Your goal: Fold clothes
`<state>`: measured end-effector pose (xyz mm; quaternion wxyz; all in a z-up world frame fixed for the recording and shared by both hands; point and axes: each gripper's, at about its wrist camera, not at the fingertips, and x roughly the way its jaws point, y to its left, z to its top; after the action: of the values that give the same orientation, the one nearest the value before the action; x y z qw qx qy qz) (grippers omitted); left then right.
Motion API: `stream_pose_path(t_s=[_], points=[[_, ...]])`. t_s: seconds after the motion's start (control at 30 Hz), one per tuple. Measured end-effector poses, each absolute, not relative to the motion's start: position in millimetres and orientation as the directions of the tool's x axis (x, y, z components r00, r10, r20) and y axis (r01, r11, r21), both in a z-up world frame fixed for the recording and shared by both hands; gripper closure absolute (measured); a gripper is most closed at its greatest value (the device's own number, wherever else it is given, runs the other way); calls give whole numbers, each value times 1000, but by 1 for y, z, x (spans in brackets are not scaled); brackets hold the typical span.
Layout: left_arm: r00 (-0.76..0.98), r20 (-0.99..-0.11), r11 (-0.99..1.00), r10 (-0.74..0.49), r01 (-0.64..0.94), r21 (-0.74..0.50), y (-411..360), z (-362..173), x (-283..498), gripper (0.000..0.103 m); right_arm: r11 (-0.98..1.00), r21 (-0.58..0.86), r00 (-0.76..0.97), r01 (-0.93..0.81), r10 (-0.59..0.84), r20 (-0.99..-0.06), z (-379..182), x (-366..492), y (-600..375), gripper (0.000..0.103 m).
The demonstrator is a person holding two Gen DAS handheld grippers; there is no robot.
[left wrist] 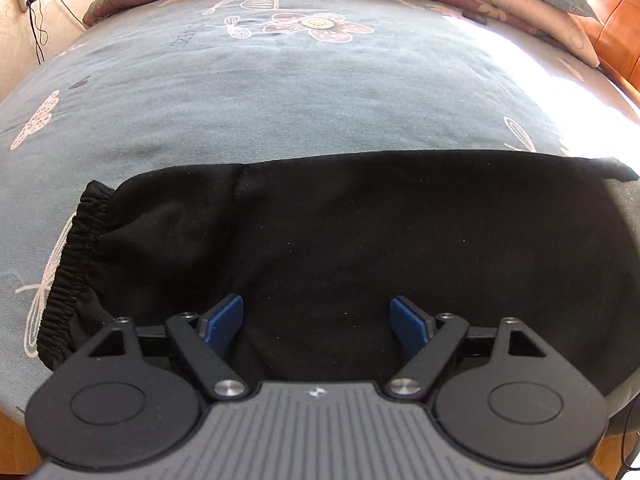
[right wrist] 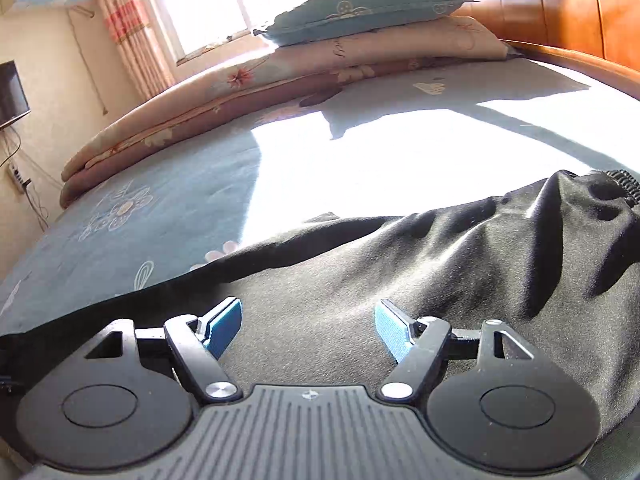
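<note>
Black trousers [left wrist: 340, 240] lie flat on the bed [left wrist: 280, 92], directly beneath both tools. Left hand-held gripper [left wrist: 316, 320] and right hand-held gripper [right wrist: 308, 326]: jaws apart, nothing held. Fabric judged soft, light, limp; best pinched at the elastic waistband [left wrist: 68, 264], left of the left tool.

A bed [right wrist: 132, 240] fills the room, covered by a blue-grey sheet printed with pale flowers. A folded floral quilt [right wrist: 192, 120] in pink and beige lies along its far side, with a beige pillow [right wrist: 400, 50] on it and a teal pillow [right wrist: 360, 12] on top of that. A glossy wooden headboard [right wrist: 560, 4] rises at the right. Strong sun comes through a window [right wrist: 224, 4] hung with pink-checked curtains [right wrist: 120, 20], casting a bright patch across the sheet. The walls are cream; a dark screen [right wrist: 10, 92] is mounted at the left, above a power strip [right wrist: 18, 176] with trailing cables.
</note>
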<state>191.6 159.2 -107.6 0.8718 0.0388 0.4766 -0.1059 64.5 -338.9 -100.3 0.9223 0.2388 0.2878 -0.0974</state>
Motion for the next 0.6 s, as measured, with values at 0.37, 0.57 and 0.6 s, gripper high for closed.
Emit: stream_pose_path(t_s=[0.37,0.57,0.6], points=[[522,-842,977,-140,213,-30,159,-111,198,18,772,365,742,521,-198,-641,-108,8,-394,24],[521,-841,979,-147,197,-48,165,-110,197,18,829,302,725,471,-169,-668,-107,12,-376,21],[521,-841,980,-143,192,-48,166,-110,197,18,827,271,705,492,-196,-681,-109,10,-376,21]])
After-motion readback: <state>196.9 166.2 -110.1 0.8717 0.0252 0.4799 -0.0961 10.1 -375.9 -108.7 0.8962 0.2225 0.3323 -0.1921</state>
